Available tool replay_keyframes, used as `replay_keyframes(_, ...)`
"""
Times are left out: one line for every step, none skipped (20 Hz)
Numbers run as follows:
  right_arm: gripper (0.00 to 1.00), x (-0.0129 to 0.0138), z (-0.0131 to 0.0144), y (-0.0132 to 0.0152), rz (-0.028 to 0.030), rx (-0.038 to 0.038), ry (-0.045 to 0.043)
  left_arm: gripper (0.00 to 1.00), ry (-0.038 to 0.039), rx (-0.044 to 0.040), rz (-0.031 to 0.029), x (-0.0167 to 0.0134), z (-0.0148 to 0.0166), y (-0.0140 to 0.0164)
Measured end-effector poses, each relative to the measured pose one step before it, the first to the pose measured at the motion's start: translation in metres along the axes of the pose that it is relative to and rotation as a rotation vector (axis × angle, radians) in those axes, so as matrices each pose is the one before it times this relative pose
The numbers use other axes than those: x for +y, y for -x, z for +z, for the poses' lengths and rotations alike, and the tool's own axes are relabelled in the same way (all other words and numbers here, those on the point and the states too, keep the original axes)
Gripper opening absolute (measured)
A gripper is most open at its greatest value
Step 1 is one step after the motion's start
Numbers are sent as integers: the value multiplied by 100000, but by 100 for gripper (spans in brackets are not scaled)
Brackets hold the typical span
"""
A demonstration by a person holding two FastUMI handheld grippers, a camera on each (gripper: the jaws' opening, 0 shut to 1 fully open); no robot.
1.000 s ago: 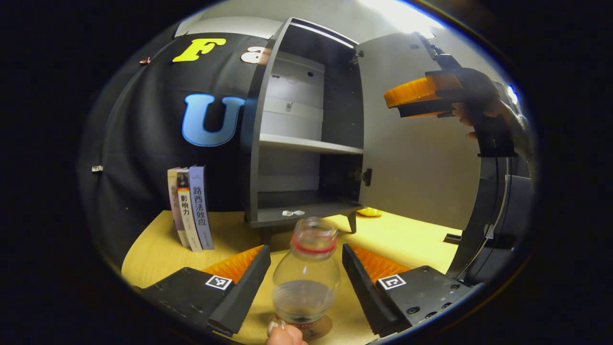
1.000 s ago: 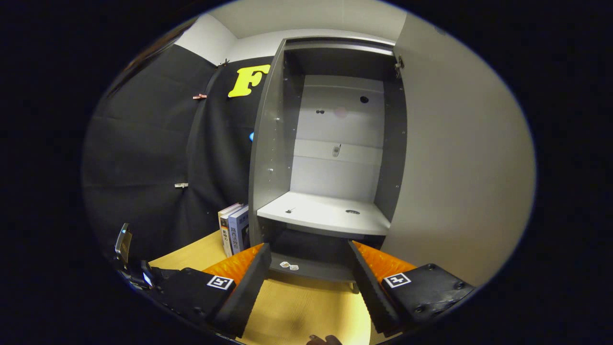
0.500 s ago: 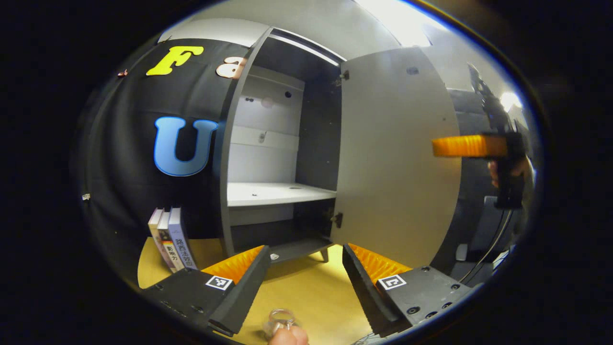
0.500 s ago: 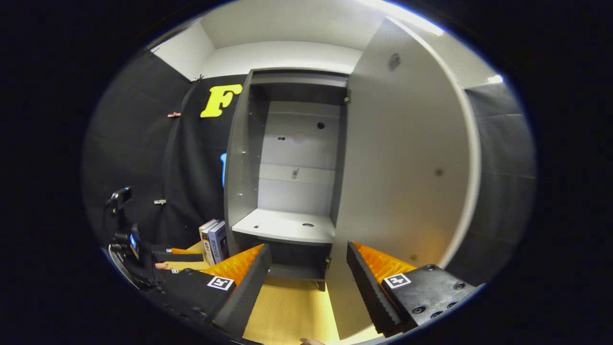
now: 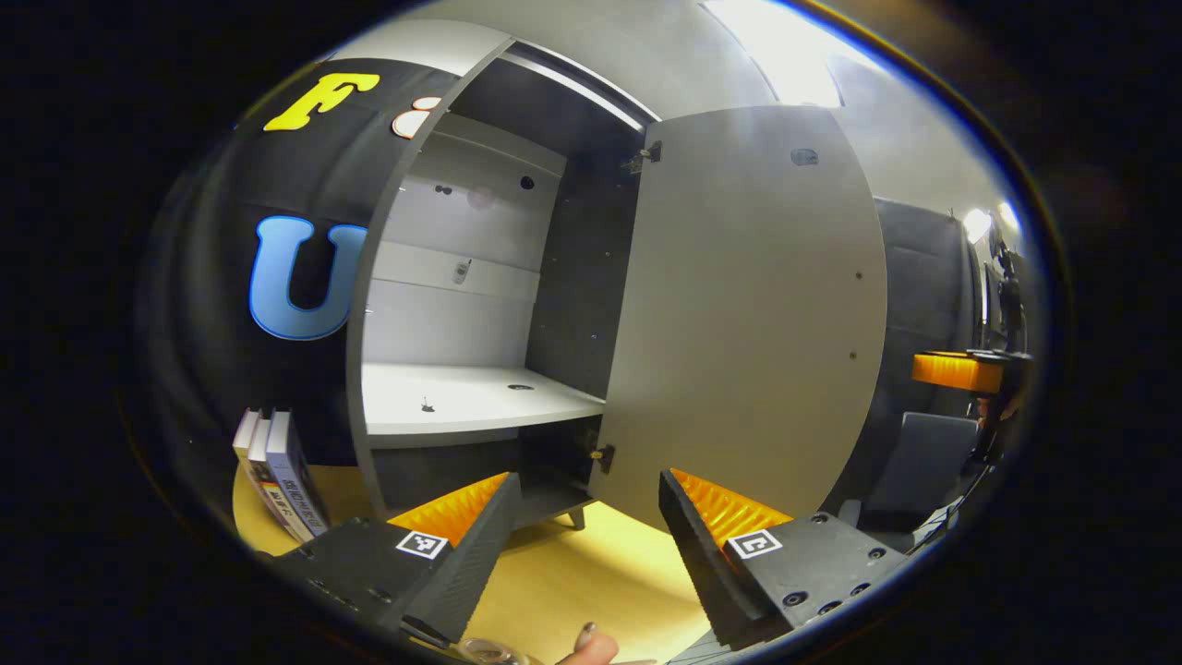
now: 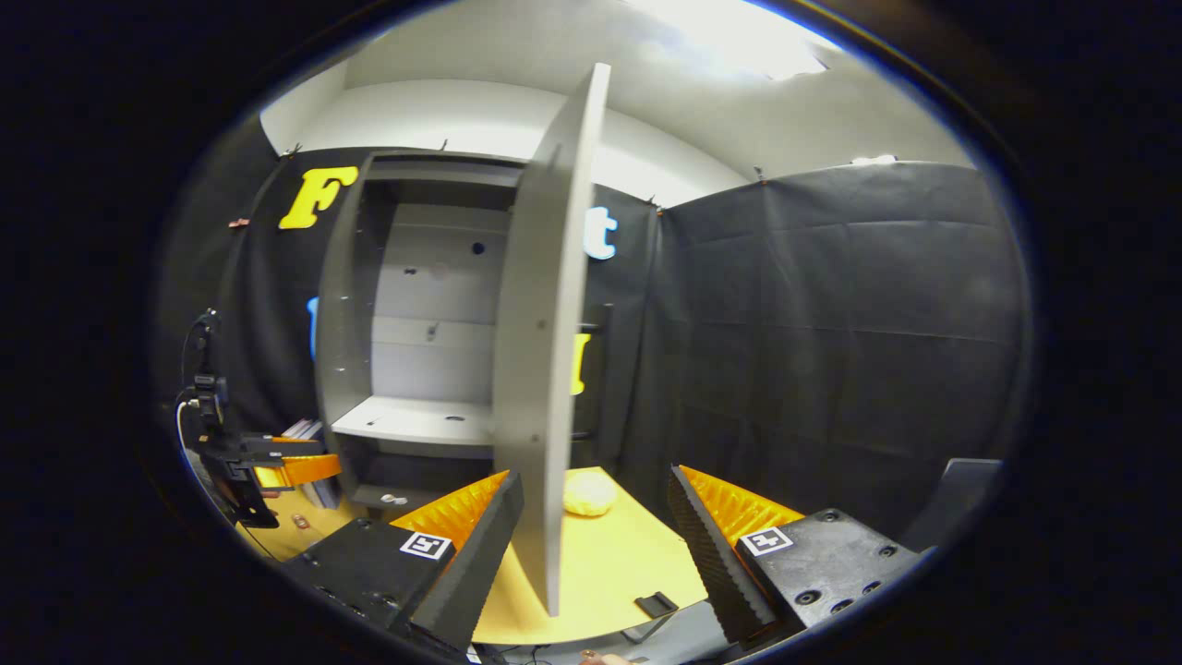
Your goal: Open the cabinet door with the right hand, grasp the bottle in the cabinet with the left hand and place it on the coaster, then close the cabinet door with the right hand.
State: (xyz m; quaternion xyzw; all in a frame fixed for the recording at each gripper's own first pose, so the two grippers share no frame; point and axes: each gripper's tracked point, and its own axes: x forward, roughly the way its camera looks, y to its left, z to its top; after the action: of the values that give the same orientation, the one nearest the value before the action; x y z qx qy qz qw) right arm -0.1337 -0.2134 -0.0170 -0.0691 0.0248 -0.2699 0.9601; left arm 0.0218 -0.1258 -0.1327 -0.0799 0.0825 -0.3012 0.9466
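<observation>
Both claws, left claw (image 5: 584, 503) and right claw (image 6: 596, 503), gape wide and empty above the yellow worktop (image 5: 591, 577). Grey cabinet door (image 6: 545, 369) stands open, edge-on in the right gripper view, against black cloth walls.

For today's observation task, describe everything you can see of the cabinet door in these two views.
The cabinet door is a tall, flat, pale grey panel that looks like laminated board, with small screw marks on its inner face. It stands wide open, hung by dark hinges from the cabinet. In the right gripper view it shows nearly edge-on, its free edge just ahead of the open right gripper. Nothing grips it.
</observation>
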Motion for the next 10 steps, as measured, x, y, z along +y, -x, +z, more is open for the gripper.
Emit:
replay_keyframes(97,-766,31,-908,-563,-426,-1326,94,652,-1078,190,-308,406,-563)
replay_keyframes(98,-344,-266,-722,1118,571,-1388,94,115,-210,887,-137,162,-652)
replay_keyframes(98,18,-37,-772,2288,-5,-1128,94,-586,-438,1108,-170,309,-477)
replay_keyframes(97,10,-72,-767,2415,-106,-617,94,-969,-1052,1820,46,366,-485)
replay_keyframes(97,188,-150,-803,3212,230,-190,94,-1222,-1063,2239,105,241,-424)
replay_keyframes(93,297,-141,-640,3345,325,349,90,-1329,-378,2405,217,0,-420)
replay_keyframes(97,296,6,-600,3486,61,381,94,-905,-12,2386,133,-64,-308)
replay_keyframes(97,479,47,-344,4316,231,120,94,-402,91,2059,57,-168,-235)
replay_keyframes(94,-117,18,-132,2717,362,441,94,213,-36,1336,-73,-23,-100)
replay_keyframes(95,82,10,-338,3145,333,-187,94,421,-267,1012,-192,-19,-97)
